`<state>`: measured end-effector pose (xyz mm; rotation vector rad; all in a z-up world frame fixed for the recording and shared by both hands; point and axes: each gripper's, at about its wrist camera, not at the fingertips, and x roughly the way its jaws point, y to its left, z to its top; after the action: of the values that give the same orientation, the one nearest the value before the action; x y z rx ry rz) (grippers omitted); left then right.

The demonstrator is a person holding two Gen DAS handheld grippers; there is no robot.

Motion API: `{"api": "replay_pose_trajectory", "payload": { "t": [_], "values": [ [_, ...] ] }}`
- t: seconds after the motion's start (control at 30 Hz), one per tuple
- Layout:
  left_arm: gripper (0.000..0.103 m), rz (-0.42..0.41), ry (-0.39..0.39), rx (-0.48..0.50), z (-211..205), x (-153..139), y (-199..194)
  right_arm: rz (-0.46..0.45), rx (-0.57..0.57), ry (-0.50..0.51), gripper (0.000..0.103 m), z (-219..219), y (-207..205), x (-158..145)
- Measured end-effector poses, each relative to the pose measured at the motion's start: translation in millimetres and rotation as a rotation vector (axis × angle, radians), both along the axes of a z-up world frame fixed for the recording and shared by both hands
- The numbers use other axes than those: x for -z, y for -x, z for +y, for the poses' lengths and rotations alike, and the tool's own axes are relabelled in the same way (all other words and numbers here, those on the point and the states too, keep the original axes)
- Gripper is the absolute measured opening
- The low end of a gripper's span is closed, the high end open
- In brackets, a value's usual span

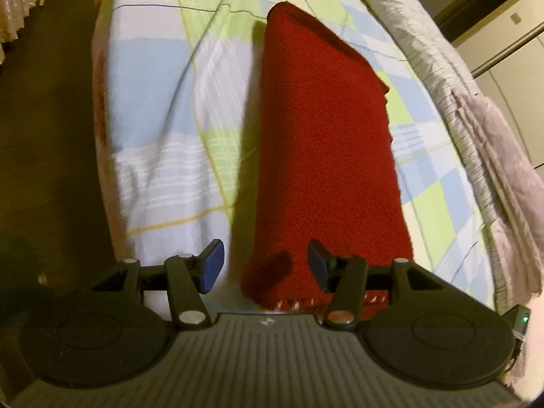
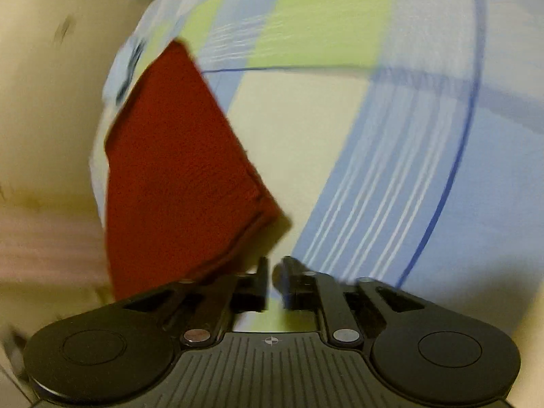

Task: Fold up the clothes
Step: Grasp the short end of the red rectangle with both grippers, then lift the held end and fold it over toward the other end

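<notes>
Red knit cloth (image 1: 323, 156), folded into a long narrow strip, lies on the checked bedspread (image 1: 153, 102) of the bed, running away from us down its length. Our left claw (image 1: 264, 265) sits at the near end of the strip with its jaws spread wide; the blue pads (image 1: 212, 265) stand well apart. The near corner of the cloth rises between them, but neither pad presses on it, so the left claw holds nothing. A fringe of pale stitching shows on the cloth's near edge, just above the claw's body.

From the right wrist view, the same red cloth (image 2: 176, 176) lies to the left of our right claw (image 2: 273, 272), its layered corner just beside the left finger. The right claw's jaws are nearly together, with only a thin gap between them, and we see nothing pinched there. This view is blurred, so we cannot tell whether the finger touches the cloth's edge. The bedspread (image 2: 374, 136) fills the rest of that view in blue, green and cream squares.

A grey quilted blanket (image 1: 476, 108) lies along the bed's far side.
</notes>
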<state>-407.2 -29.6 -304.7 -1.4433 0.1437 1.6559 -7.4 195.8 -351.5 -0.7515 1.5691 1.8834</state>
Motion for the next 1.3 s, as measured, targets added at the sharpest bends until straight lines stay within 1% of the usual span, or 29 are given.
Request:
{"api": "replay_pose_trajectory", "payload": {
  "t": [0.03, 0.07, 0.13, 0.2, 0.27, 0.37, 0.47, 0.57, 0.67, 0.7, 0.73, 0.77, 0.8, 0.87, 0.97, 1.03, 1.07, 1.1, 1.13, 1.17, 1.23, 1.3],
  "values": [
    [0.051, -0.007, -0.012, 0.000, 2, 1, 3, 0.013, -0.018, -0.037, 0.053, 7, -5, -7],
    [0.052, -0.019, -0.025, -0.001, 4, 4, 7, 0.040, -0.026, -0.061, 0.059, 15, -9, -12],
    [0.053, -0.054, -0.049, -0.005, 9, 12, 15, 0.106, -0.044, -0.078, 0.059, 34, -11, -15],
    [0.053, -0.093, -0.064, -0.022, 12, 23, 22, 0.175, -0.095, -0.051, 0.059, 50, -5, -8],
    [0.053, -0.131, -0.079, -0.041, 16, 33, 29, 0.198, -0.151, -0.006, 0.059, 65, 8, 10],
    [0.053, -0.181, -0.098, -0.067, 18, 45, 39, 0.233, -0.234, 0.095, 0.059, 79, 28, 37],
    [0.053, -0.229, -0.117, -0.062, 22, 57, 46, 0.305, -0.298, 0.140, 0.059, 90, 41, 47],
    [0.052, -0.263, -0.110, -0.028, 29, 68, 50, 0.330, -0.362, 0.177, 0.059, 95, 51, 51],
    [0.048, -0.291, -0.112, 0.013, 30, 74, 50, 0.344, -0.427, 0.211, 0.059, 93, 59, 53],
    [0.040, -0.303, -0.116, 0.029, 29, 76, 49, 0.347, -0.452, 0.221, 0.059, 92, 61, 53],
    [0.036, -0.315, -0.121, 0.038, 29, 78, 49, 0.350, -0.477, 0.229, 0.059, 90, 61, 53],
    [0.033, -0.327, -0.125, 0.047, 28, 80, 48, 0.353, -0.495, 0.235, 0.058, 88, 60, 53],
    [0.033, -0.339, -0.130, 0.057, 27, 81, 48, 0.357, -0.506, 0.240, 0.058, 84, 56, 52],
    [0.033, -0.362, -0.138, 0.076, 26, 85, 46, 0.368, -0.494, 0.249, 0.056, 87, 60, 56],
    [0.033, -0.401, -0.164, 0.040, 28, 91, 54, 0.386, -0.469, 0.257, 0.049, 92, 67, 62],
    [0.032, -0.406, -0.159, 0.055, 31, 95, 55, 0.384, -0.469, 0.256, 0.045, 89, 71, 64],
    [0.028, -0.404, -0.156, 0.066, 31, 96, 54, 0.381, -0.470, 0.255, 0.039, 88, 73, 65],
    [0.021, -0.406, -0.156, 0.071, 30, 97, 53, 0.378, -0.471, 0.255, 0.035, 86, 75, 66],
    [0.016, -0.407, -0.157, 0.076, 29, 99, 53, 0.365, -0.471, 0.252, 0.019, 84, 76, 68],
    [0.009, -0.414, -0.164, 0.075, 27, 99, 53, 0.350, -0.470, 0.244, 0.016, 82, 78, 67],
    [0.008, -0.410, -0.184, 0.082, 26, 96, 52, 0.358, -0.459, 0.232, 0.012, 80, 79, 62],
    [0.007, -0.388, -0.204, 0.117, 26, 87, 50, 0.377, -0.438, 0.222, 0.011, 82, 75, 54]
  ]
}}
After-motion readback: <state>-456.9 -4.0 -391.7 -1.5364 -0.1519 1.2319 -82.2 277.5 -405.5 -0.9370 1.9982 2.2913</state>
